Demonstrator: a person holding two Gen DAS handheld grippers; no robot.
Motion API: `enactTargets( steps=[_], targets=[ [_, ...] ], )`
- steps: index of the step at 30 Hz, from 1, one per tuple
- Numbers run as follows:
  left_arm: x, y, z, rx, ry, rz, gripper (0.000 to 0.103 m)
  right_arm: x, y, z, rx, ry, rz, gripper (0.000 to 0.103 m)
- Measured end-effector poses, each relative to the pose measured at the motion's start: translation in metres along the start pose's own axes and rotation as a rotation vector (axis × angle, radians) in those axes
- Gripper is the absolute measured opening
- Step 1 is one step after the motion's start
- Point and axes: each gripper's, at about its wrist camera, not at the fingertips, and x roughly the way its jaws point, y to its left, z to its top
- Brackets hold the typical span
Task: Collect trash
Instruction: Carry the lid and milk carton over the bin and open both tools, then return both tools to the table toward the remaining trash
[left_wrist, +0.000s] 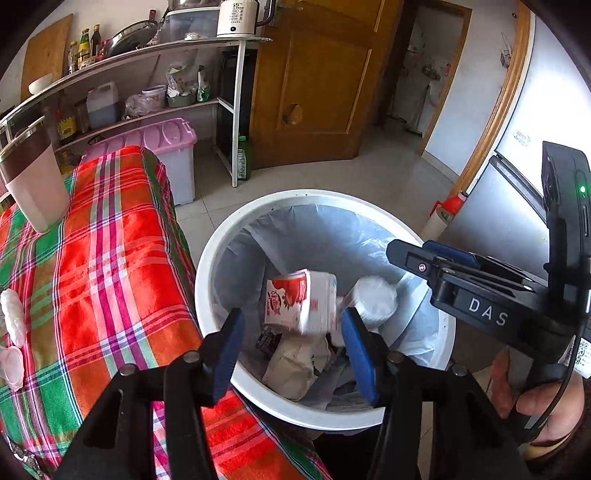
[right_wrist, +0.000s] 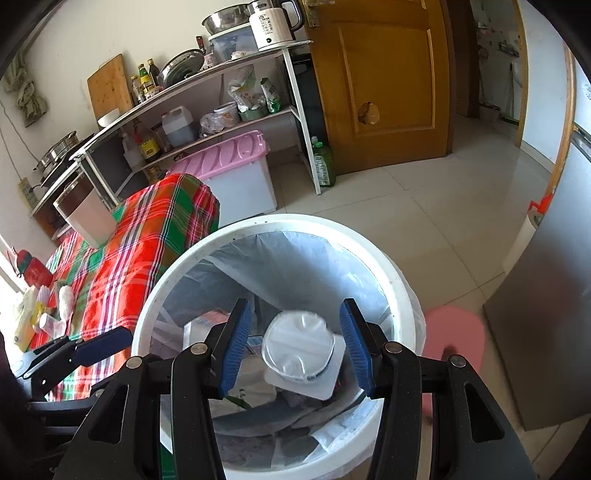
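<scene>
Both grippers hang over the white trash bin (left_wrist: 207, 280), which stands on the tiled floor right against the table with the plaid cloth (left_wrist: 110, 258). The bin wears a thin grey-white liner bag (left_wrist: 314, 236), crinkled and glossy.

Left gripper (left_wrist: 291, 343): blue pads standing apart, nothing pressed between them. Just beyond and below them, inside the bin, a small carton (left_wrist: 299, 299) sits tilted, white with a red strawberry picture and red print, a bit motion-blurred, so whether it is falling or lying there I cannot tell.

Right gripper (right_wrist: 295, 345): fingers (right_wrist: 236, 343) also parted, about halfway. Between them in the picture shows a round clear plastic cup (right_wrist: 299, 339) with a white foil-like lid and a squarish flange, pale and translucent. It looks loose from both pads, lying lower in the bin, though the angle leaves that slightly unsure.

Under these two lie crumpled paper (left_wrist: 295, 365), a dark wrapper and more film.

On the table: a tall white tumbler (left_wrist: 33, 177) with a brown band, upright, and some small white plastic pieces (left_wrist: 13, 317) near the edge. A person's hand (left_wrist: 546, 410) grips the right tool's handle.
</scene>
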Motion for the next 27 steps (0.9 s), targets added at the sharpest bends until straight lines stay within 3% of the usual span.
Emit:
enactTargets(
  steps=[2,14,27],
  targets=[
    [-0.004,0.004,-0.001,-0.003,-0.009,0.009,0.062,-0.001,0.000,0.000,0.003,-0.004,0.004,0.054],
    [-0.047,0.044,-0.011,-0.062,-0.086,0.063,0.063,-0.011,0.021,-0.003,0.002,-0.022,0.045,0.055],
    [-0.100,0.116,-0.043,-0.183,-0.163,0.196,0.065,-0.014,0.096,-0.012,-0.097,-0.034,0.170,0.055]
  ],
)
